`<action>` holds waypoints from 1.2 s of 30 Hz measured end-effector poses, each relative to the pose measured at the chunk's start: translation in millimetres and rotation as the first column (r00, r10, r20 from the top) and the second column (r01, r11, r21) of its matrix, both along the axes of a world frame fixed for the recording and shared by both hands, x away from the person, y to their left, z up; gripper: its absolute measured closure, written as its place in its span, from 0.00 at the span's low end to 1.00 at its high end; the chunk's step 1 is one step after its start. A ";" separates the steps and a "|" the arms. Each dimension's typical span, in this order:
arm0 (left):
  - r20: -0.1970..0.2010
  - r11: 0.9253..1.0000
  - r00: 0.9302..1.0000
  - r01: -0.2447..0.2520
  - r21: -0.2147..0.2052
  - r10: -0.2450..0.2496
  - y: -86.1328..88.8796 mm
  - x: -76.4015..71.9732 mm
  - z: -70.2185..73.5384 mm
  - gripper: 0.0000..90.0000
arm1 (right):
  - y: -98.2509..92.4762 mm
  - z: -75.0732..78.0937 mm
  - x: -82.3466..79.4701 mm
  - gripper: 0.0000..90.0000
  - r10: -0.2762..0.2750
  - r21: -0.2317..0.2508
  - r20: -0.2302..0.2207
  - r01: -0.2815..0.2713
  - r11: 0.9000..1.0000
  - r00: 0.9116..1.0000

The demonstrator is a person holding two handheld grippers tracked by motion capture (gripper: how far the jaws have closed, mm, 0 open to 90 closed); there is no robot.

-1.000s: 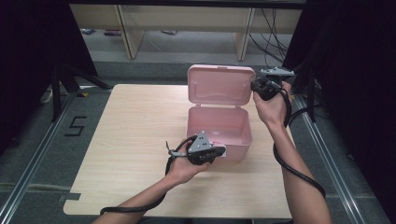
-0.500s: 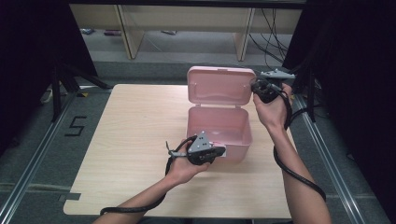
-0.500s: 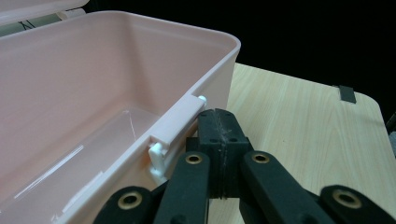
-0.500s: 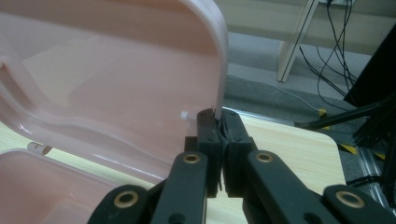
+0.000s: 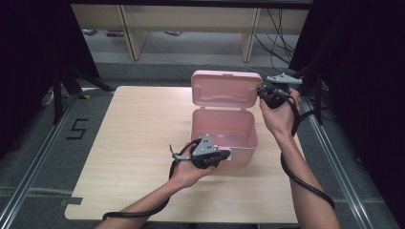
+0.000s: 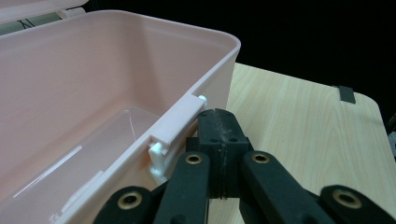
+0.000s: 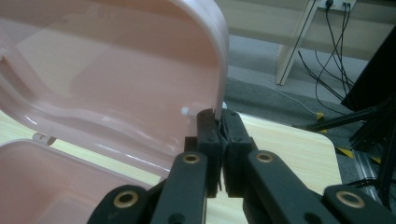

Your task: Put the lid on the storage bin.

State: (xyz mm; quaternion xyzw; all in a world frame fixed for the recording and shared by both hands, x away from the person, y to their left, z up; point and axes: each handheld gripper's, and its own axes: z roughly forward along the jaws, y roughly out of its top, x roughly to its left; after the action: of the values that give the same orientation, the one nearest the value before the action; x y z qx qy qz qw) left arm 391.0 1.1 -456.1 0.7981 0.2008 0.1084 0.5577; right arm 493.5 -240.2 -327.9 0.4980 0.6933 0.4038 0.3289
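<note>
Our right tool (image 7: 220, 122) pinches the pink box's raised lid (image 5: 224, 89); our left tool (image 6: 219, 140), closed empty, rests against the box (image 5: 224, 136).

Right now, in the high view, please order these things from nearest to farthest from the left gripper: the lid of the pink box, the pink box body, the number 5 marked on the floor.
From the left gripper:
1. pink box body, touching it.
2. lid, upright behind.
3. number 5, far left.
</note>
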 end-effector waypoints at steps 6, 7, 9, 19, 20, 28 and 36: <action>0.001 1.000 1.000 0.000 0.001 0.000 0.1 -0.1 0.0 1.00 | 0.6 -1.3 -2.5 0.99 -0.006 0.004 0.001 0.006 1.000 1.000; 0.001 1.000 1.000 0.000 0.002 0.000 0.1 -0.2 0.1 1.00 | -1.0 -1.5 -1.9 0.99 0.005 -0.019 0.018 -0.004 1.000 1.000; 0.002 1.000 1.000 -0.001 0.004 0.001 0.1 -0.3 0.3 1.00 | 0.7 -1.4 -4.1 0.99 -0.001 0.006 -0.001 0.001 1.000 1.000; 0.003 1.000 1.000 -0.003 0.005 0.003 -0.2 -0.7 0.4 1.00 | 0.8 -1.6 -6.9 0.99 0.005 -0.010 0.002 -0.005 1.000 1.000; 0.003 1.000 1.000 -0.003 0.005 0.003 -0.2 -0.7 0.4 1.00 | 0.8 -1.6 -6.9 0.99 0.005 -0.010 0.002 -0.005 1.000 1.000; -0.003 1.000 1.000 -0.005 0.001 0.005 1.5 -0.4 0.7 0.99 | -0.6 -2.0 -7.5 0.99 0.017 -0.030 0.010 -0.017 0.999 1.000; -0.001 1.000 1.000 -0.013 -0.005 0.013 5.9 -1.6 3.1 0.99 | -0.3 -3.3 -9.4 0.99 0.012 -0.036 0.018 -0.011 0.999 1.000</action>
State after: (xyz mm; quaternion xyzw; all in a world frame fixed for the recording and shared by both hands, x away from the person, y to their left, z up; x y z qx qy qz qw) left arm 389.4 7.0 -453.0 0.7955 0.2063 0.1112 0.5587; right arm 484.1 -240.5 -331.2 0.4842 0.7003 0.3978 0.3418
